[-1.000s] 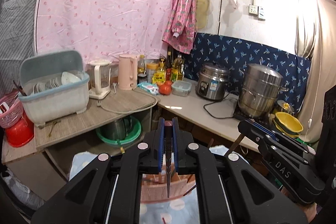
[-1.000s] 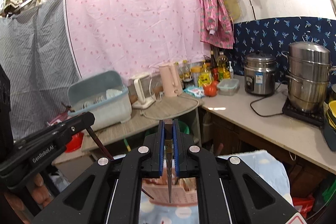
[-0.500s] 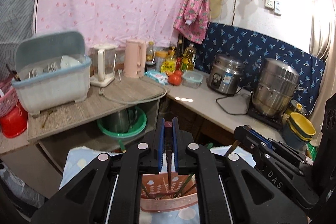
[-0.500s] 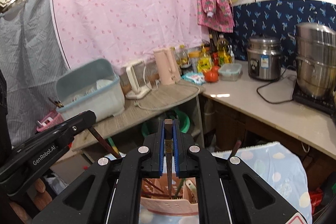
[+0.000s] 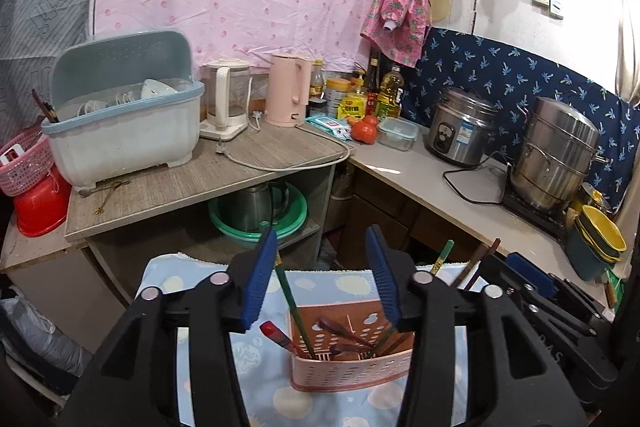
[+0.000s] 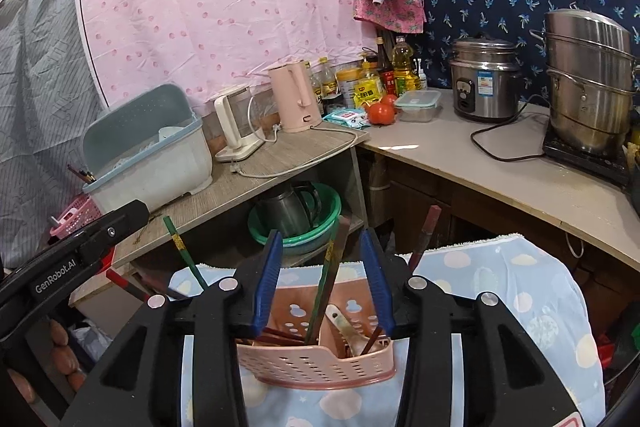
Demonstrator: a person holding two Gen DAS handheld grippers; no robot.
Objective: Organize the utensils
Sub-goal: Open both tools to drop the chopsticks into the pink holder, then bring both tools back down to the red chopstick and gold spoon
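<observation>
A pink perforated utensil holder (image 5: 352, 359) stands on a blue patterned cloth (image 5: 208, 279); it also shows in the right wrist view (image 6: 320, 359). Several chopsticks stand in it, among them a green one (image 5: 294, 307) and a green one in the right wrist view (image 6: 326, 291). A spoon (image 6: 340, 319) lies inside. My left gripper (image 5: 322, 277) is open above the holder, empty. My right gripper (image 6: 322, 277) is open above the holder, empty. The right gripper's body (image 5: 552, 311) sits beside the left one.
A grey dish rack (image 5: 120, 123), kettles (image 5: 290, 89) and bottles stand on the wooden counter (image 5: 200, 179). A rice cooker (image 5: 460, 131) and steel steamer pot (image 5: 556, 151) stand on the right counter. A green basin (image 5: 256, 215) sits under the counter.
Both grippers were shut on chopsticks and have opened. The chopsticks now stand in the pink holder. Both cameras have tilted down toward the holder.
</observation>
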